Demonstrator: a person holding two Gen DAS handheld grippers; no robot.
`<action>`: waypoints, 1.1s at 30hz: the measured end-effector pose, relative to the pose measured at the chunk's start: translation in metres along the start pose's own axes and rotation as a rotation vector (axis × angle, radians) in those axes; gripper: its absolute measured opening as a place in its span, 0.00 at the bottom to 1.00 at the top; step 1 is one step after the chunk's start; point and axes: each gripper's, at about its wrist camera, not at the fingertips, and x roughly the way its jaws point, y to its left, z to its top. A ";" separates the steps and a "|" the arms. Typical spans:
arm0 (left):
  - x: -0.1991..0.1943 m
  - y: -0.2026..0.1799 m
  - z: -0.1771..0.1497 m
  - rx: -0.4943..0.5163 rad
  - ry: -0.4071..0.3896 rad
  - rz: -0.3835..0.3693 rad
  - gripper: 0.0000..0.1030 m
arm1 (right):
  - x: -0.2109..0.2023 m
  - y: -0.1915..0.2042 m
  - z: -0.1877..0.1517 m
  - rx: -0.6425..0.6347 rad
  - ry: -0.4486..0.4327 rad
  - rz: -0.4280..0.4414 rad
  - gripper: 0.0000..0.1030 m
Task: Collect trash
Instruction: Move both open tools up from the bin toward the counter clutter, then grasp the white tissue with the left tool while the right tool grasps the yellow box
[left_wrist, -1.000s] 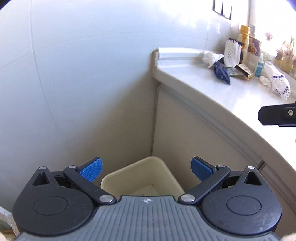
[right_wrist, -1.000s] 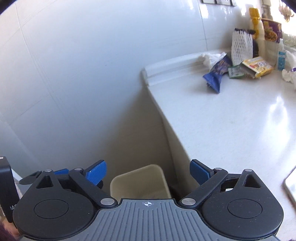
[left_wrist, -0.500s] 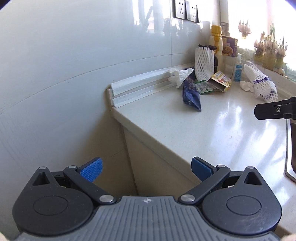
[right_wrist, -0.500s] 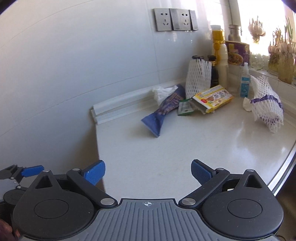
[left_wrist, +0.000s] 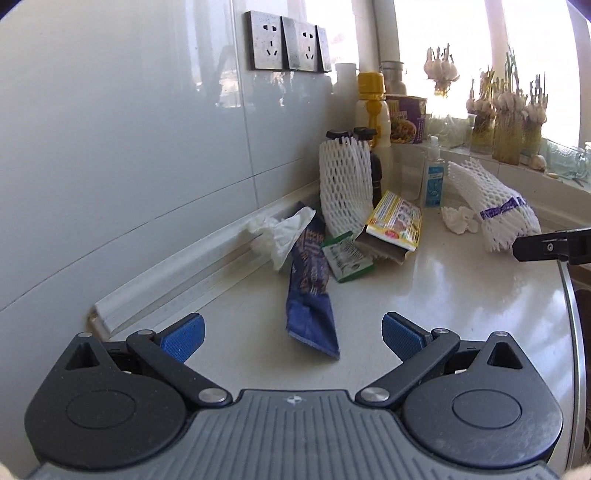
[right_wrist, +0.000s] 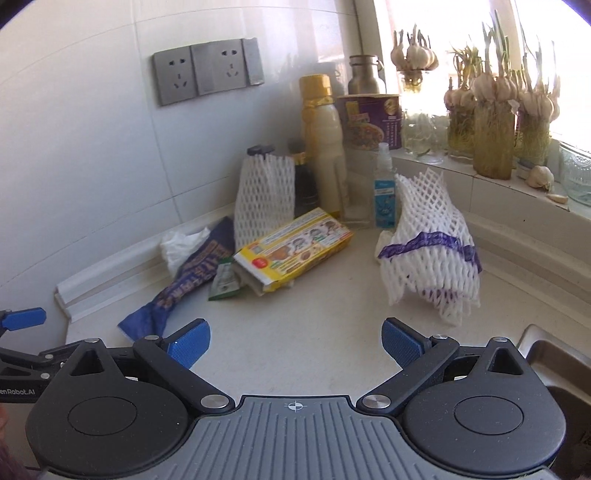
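Both grippers are hanging over the white countertop (left_wrist: 461, 295) with jaws spread wide, and neither one is holding or touching anything.

The left gripper (left_wrist: 291, 334) is showing its blue pads (left_wrist: 183, 336) far apart, and the near end of the blue snack wrapper (left_wrist: 310, 291) is lying flat on the counter between them, just ahead of the fingertips, with a gap separating them. That wrapper is stretching away toward the wall, where a crumpled white tissue (left_wrist: 284, 234) is sitting against the backsplash strip. Beside the wrapper's middle, a small green sachet (left_wrist: 345, 254) is resting flat, and an open yellow carton (left_wrist: 395, 227) is lying on its side just past it, touching a white foam net sleeve (left_wrist: 345, 188) that is standing upright over a dark bottle.

The right gripper (right_wrist: 295, 339) is likewise gaping, its blue pads (right_wrist: 400, 341) wide apart over bare counter. From this view the blue snack wrapper (right_wrist: 181, 288) is lying off to the left of the fingers, the yellow carton (right_wrist: 295, 249) straight ahead and well clear, and a second foam net sleeve with a purple band (right_wrist: 428, 254) is lying on its side ahead to the right. A second ball of tissue (left_wrist: 460, 219) is sitting next to that sleeve. The sink's steel rim (right_wrist: 550, 350) is peeking in at the right edge.
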 end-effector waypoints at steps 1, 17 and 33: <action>0.007 -0.001 0.004 -0.004 -0.004 -0.013 0.99 | 0.006 -0.006 0.004 0.016 0.000 0.004 0.97; 0.107 0.026 0.049 -0.218 -0.006 -0.038 0.74 | 0.145 -0.014 0.043 0.346 0.137 0.104 0.98; 0.145 0.049 0.046 -0.399 0.048 -0.069 0.17 | 0.202 -0.018 0.053 0.544 0.180 0.074 0.94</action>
